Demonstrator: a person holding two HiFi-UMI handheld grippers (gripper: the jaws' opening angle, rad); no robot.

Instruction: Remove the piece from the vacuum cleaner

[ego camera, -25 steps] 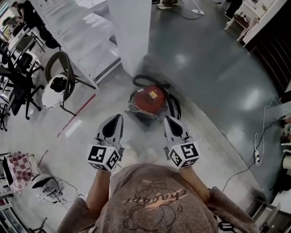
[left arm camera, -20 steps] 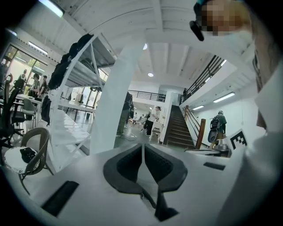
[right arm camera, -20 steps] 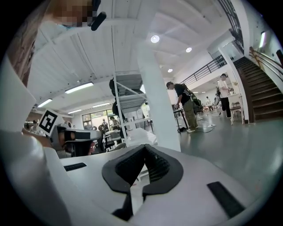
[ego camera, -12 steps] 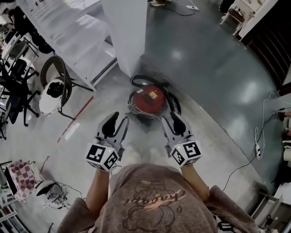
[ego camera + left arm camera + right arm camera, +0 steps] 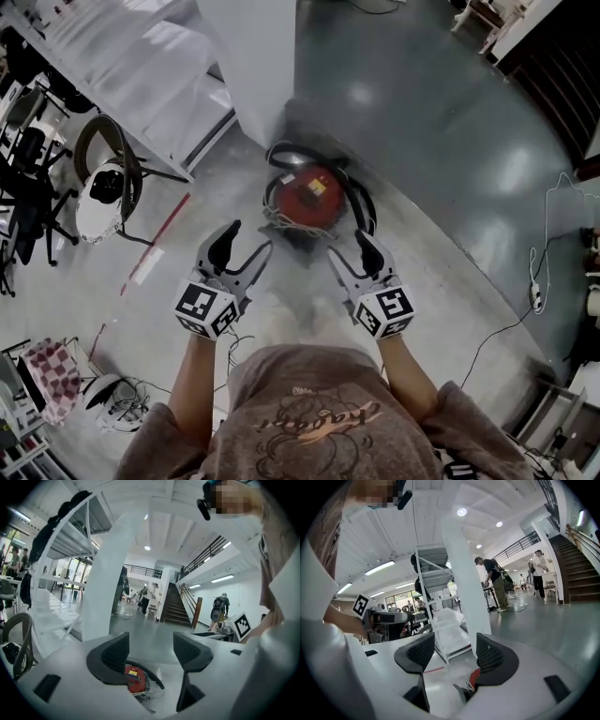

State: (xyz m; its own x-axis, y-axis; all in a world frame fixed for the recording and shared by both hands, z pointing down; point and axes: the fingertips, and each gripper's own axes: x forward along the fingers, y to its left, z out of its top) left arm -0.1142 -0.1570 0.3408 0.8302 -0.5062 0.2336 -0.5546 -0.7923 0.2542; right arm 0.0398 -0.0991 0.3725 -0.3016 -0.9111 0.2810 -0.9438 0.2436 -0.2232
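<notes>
vacuum cleaner (image 5: 307, 195) on glossy grey floor (image 5: 441, 122) by white pillar (image 5: 253, 56); left gripper (image 5: 249, 237), right gripper (image 5: 345, 244) jaws opening, empty.

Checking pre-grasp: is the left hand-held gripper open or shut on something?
Open, jaws opening, empty: the left hand-held gripper shows pads apart, only floor and the red vacuum cleaner beyond the gap.

Open floor (image 5: 292, 281) before vacuum cleaner (image 5: 311, 192); white pillar (image 5: 253, 66) close behind.

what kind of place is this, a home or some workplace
Probably a large open workspace or lab hall, not a home: polished floor, office chairs and a wide staircase.
</notes>
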